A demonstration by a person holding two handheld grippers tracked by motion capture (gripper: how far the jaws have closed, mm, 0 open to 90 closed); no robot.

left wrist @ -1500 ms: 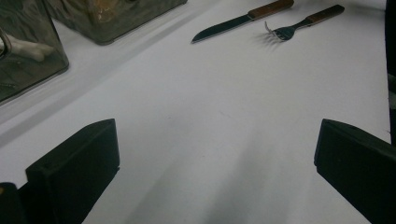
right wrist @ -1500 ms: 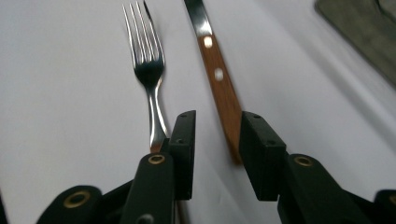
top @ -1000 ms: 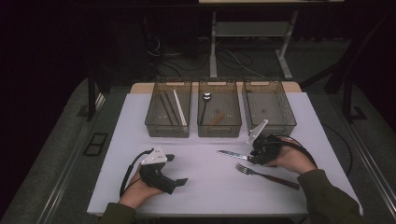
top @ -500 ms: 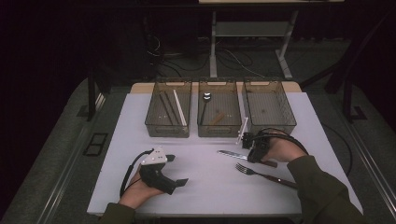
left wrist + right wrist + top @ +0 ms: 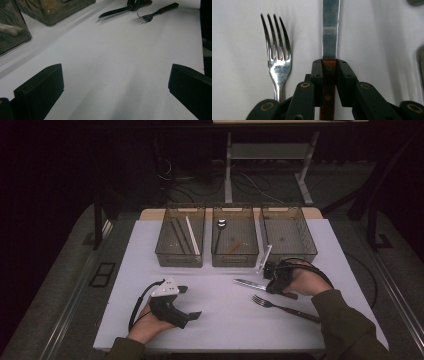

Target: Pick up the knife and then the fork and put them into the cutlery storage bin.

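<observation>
Tongs [image 5: 329,82] hide most of the knife handle [image 5: 328,75].

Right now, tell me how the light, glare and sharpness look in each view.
High view: dim, dark all around, the white table the one bright patch. Left gripper view: soft light; the fork and knife cast faint shadows, the near black jaws are slightly soft. Right gripper view: brightest and sharp; glare on the knife blade and fork, the right gripper shut on the knife's wooden handle.
</observation>
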